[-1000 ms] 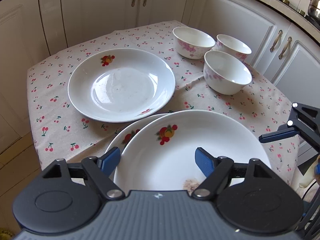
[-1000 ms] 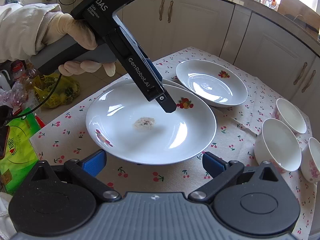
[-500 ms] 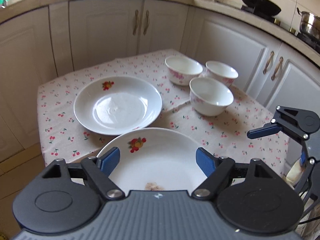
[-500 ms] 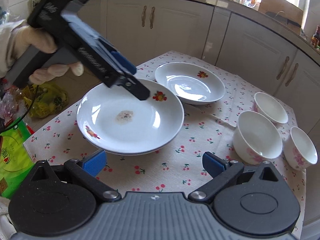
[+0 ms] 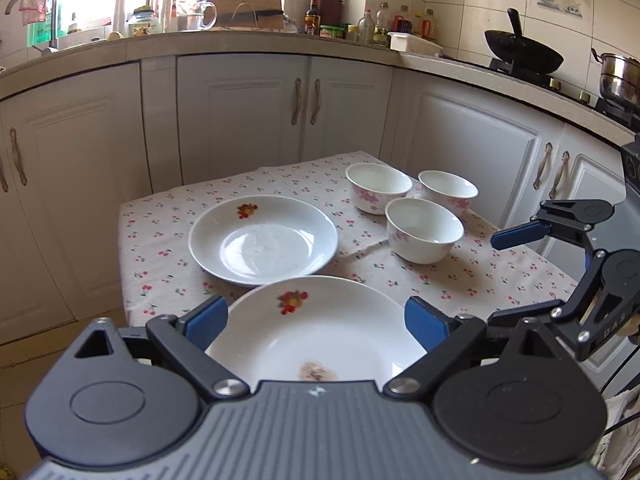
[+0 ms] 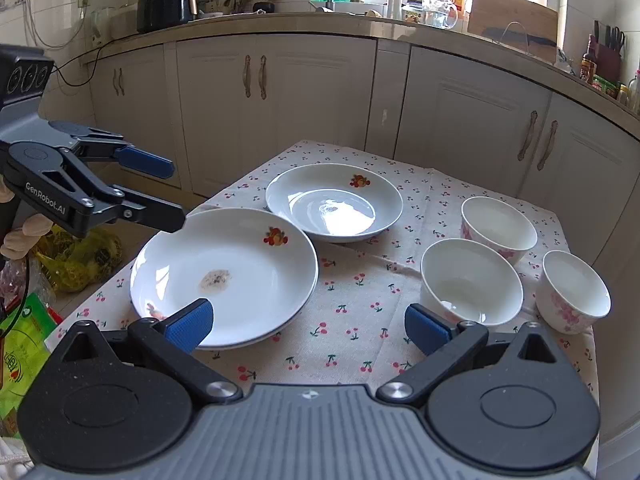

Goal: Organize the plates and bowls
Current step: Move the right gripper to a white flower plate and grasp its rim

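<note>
A white plate with a fruit print and a brown stain (image 5: 320, 332) (image 6: 228, 272) lies stacked on another plate at the near edge of the cherry-print tablecloth (image 6: 352, 316). A second fruit-print plate (image 5: 262, 238) (image 6: 334, 202) lies behind it. Three white bowls with pink flowers (image 5: 424, 228) (image 6: 470, 280) (image 6: 498, 224) (image 6: 572, 288) stand to the right. My left gripper (image 5: 316, 322) (image 6: 168, 192) is open and empty, raised off the stained plate's left side. My right gripper (image 6: 308, 322) (image 5: 496, 276) is open and empty above the cloth's near edge.
White cabinets (image 6: 280, 112) ring the small table. The counter (image 5: 240, 36) carries bottles, jars and a cutting board; a wok (image 5: 524, 54) and a pot (image 5: 620, 76) sit on the stove. Bags (image 6: 76, 256) lie on the floor at the left.
My left gripper has drawn back and up, away from the stained plate, which now rests on the lower plate. My right gripper has also pulled back and tilted up.
</note>
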{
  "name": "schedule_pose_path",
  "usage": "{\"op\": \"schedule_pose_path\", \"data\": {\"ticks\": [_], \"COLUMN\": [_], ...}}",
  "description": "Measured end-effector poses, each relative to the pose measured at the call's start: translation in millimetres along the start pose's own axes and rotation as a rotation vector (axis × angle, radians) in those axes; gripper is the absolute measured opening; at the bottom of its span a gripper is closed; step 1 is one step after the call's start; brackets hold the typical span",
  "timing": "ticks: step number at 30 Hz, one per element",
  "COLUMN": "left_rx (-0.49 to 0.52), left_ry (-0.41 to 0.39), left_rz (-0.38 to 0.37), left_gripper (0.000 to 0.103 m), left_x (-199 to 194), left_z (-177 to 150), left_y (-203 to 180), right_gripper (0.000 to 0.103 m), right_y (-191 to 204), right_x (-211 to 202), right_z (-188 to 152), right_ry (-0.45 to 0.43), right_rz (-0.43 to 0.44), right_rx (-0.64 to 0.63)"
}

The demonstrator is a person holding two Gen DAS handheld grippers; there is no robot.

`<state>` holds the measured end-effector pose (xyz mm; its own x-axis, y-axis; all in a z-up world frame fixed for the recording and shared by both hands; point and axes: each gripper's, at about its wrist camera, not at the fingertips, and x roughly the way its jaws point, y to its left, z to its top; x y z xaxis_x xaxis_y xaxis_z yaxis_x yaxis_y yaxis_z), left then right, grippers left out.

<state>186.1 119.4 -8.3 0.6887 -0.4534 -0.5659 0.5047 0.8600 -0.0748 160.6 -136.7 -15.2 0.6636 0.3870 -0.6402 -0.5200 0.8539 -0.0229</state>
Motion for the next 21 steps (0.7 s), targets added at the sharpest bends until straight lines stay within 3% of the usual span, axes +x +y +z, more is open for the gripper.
{"op": "schedule_pose_path", "data": {"ticks": [5,14,21], "left_rx": [0.025,0.111,0.170], "left_ry": [-0.014,0.001,0.044], "left_rz": [0.012,0.105,0.076], "left_gripper": [0.095,0.095,0.095], "left_x": [3.5,40.9,83.2], "left_z": [10.3,26.1,24.0], "left_y": [24.0,76.3,112.1], "right_gripper": [0.103,0.103,0.103], "right_y": [-4.6,-14.8,-39.0], "right_x": [10.3,41.7,80.7], "right_z": [19.7,73.7,108.1], "right_ry": [0.014,0.032,0.078], "right_rz": [0.015,0.045,0.068], "right_rx": [-0.013,-0.001,0.095]}}
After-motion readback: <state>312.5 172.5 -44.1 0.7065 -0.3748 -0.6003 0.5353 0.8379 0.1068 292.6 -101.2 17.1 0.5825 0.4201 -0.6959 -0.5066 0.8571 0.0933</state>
